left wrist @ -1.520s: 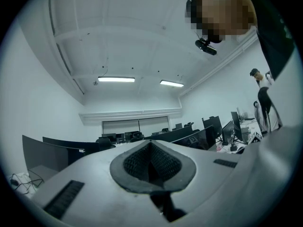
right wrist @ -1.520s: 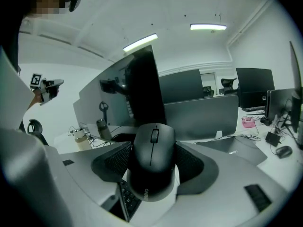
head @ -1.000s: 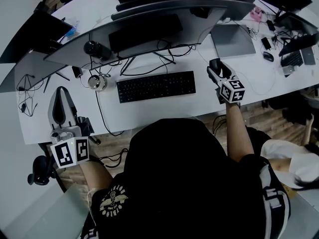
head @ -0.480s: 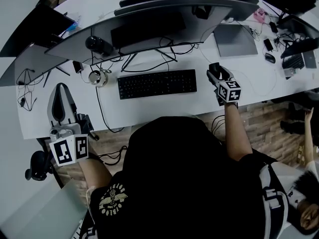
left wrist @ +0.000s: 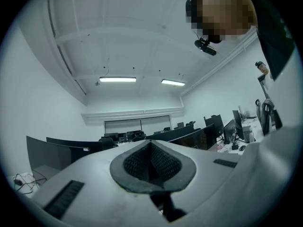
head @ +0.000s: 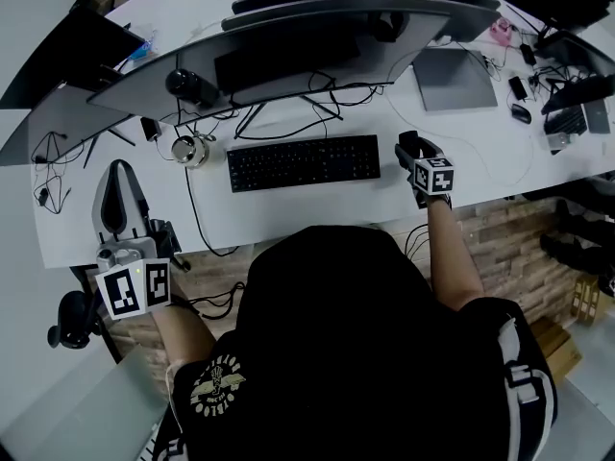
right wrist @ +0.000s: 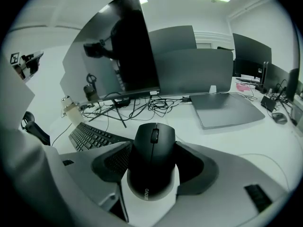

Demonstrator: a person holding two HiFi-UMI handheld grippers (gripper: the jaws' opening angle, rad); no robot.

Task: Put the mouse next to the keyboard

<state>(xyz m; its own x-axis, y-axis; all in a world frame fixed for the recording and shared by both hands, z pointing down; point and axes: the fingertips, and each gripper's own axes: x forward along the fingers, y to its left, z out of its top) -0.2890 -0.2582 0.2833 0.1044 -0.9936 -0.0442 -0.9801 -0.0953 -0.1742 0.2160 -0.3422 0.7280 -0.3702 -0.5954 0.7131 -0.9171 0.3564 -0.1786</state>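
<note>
A black mouse point(right wrist: 151, 160) sits between the jaws of my right gripper point(right wrist: 154, 148), which is shut on it. In the head view this gripper point(head: 411, 150) hovers low over the white desk point(head: 288, 209), just right of the black keyboard point(head: 303, 161); whether the mouse touches the desk I cannot tell. The keyboard point(right wrist: 90, 136) lies left of the mouse in the right gripper view. My left gripper point(head: 115, 173) is at the desk's front left edge, shut and empty, and in its own view the left gripper point(left wrist: 151, 143) points up toward the ceiling.
Curved monitors point(head: 288, 41) stand behind the keyboard over tangled cables point(head: 317, 99). A grey laptop point(head: 450, 77) lies at the back right, with a second mouse point(head: 517, 111) and gadgets further right. A small round metal object point(head: 188, 150) is left of the keyboard.
My right gripper with the mouse has drifted slightly toward the keyboard's right end and the desk front. The left gripper has stayed put.
</note>
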